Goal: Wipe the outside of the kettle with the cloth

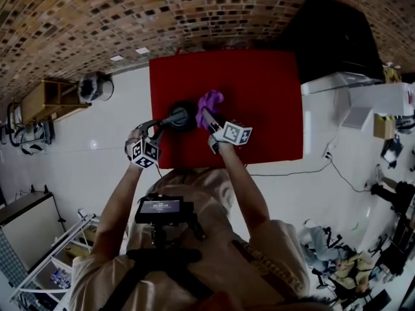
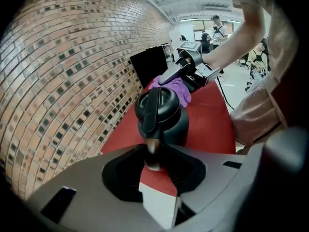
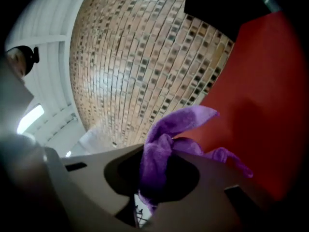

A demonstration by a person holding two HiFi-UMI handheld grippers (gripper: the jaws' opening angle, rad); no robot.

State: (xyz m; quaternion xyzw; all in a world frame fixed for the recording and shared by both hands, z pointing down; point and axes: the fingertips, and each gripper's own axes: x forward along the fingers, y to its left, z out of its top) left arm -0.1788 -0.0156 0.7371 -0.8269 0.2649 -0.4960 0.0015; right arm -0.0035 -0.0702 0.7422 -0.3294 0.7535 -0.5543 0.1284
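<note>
Two grippers engaged: left gripper [image 2: 153, 161] clamped on the handle of the black kettle [image 2: 161, 117], red mat [image 1: 259, 109] beneath the kettle; right gripper [image 3: 154, 178] pinching the purple cloth [image 3: 164, 144] just right of the kettle; advised: steady the kettle and press the cloth flat around its wall.

In my left gripper view, the kettle [image 2: 161, 117] hides most of the purple cloth [image 2: 181, 92], and the end of its handle disappears inside my left gripper [image 2: 153, 154]. In my right gripper view, the purple cloth covers the right gripper [image 3: 154, 178] pads entirely.
</note>
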